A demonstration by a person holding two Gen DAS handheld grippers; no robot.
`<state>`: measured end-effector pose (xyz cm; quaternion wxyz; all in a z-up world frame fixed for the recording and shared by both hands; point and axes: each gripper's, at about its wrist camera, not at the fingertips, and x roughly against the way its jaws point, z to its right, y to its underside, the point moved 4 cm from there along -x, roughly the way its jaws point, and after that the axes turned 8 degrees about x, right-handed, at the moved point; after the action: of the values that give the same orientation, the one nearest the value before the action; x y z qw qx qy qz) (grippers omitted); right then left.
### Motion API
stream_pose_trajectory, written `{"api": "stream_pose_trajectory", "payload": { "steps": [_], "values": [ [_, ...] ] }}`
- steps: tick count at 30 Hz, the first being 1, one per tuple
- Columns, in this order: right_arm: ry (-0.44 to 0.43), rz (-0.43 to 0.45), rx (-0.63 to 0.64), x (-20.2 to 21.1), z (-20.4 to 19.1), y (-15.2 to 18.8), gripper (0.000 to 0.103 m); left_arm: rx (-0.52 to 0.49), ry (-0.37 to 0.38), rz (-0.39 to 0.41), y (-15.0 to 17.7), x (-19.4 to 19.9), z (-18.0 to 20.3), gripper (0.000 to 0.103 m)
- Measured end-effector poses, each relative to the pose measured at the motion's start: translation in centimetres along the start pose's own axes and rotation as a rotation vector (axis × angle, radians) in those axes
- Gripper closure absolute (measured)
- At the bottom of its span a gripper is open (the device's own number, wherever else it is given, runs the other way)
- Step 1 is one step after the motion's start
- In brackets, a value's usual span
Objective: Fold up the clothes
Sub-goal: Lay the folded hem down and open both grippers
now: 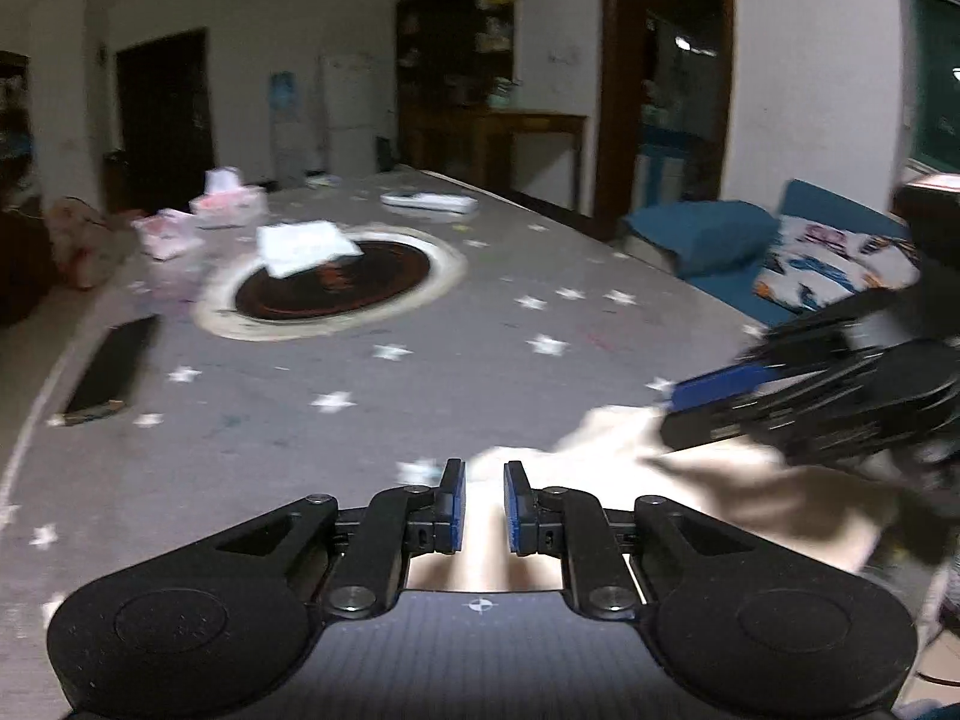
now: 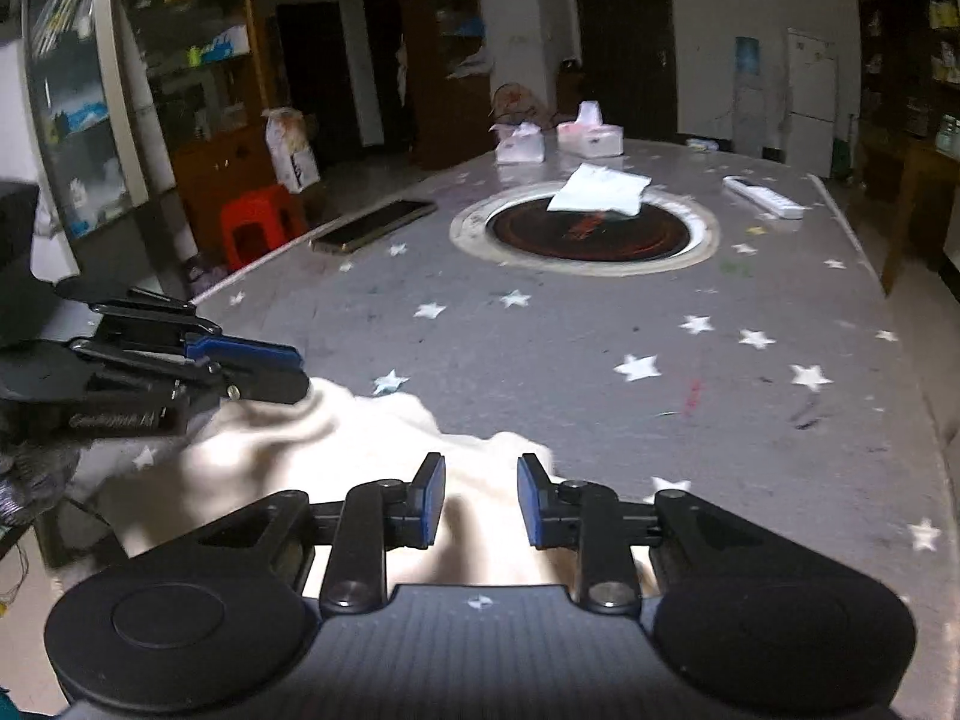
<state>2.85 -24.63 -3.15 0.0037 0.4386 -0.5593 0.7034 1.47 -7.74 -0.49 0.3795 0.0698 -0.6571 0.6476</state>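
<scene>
Two tongs over the near edge of the bench, both above a cream garment. Left tongs (image 1: pixel 483 507): blue pads apart with a narrow gap, cloth visible below and between them, no clear pinch. Right tongs (image 2: pixel 481 501): pads apart, wider gap, cream cloth under them, not clamped. Cream garment (image 2: pixel 360 450) lies bunched and wrinkled at the bench's near edge, part hanging off toward the person. In the left wrist view the right tongs come in from the right, blurred, fingertips touching or just above the cloth; cannot tell which. Bench (image 2: pixel 600 348) has a grey cover with white stars. Round black inset plate (image 2: pixel 591 231) sits mid-bench, a white folded packet (image 2: pixel 600 189) overlapping its far rim. Dark phone (image 2: pixel 375 227) near the left edge, white remote (image 2: pixel 762 197) far right, two pink tissue packs (image 2: pixel 558 141) at the far end.
</scene>
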Motion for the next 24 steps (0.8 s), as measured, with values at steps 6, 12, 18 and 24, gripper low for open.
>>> {"api": "stream_pose_trajectory", "payload": {
  "steps": [6,12,18,24],
  "values": [
    [0.032,-0.038,-0.008,-2.3,0.2,0.2,0.079,0.031,-0.010,-0.078,-0.1,-3.3,0.3,0.087],
    [0.054,-0.026,0.011,-2.0,0.3,0.2,0.079,0.061,-0.030,-0.085,-0.3,-4.2,-0.1,0.087],
    [0.042,-0.022,0.068,-1.1,-1.4,0.6,0.078,0.044,-0.042,-0.075,-0.2,-4.2,0.1,0.087],
    [0.068,-0.009,0.054,0.5,-1.1,1.4,0.078,0.039,-0.047,-0.067,-0.1,-4.1,0.1,0.085]
  ]
}}
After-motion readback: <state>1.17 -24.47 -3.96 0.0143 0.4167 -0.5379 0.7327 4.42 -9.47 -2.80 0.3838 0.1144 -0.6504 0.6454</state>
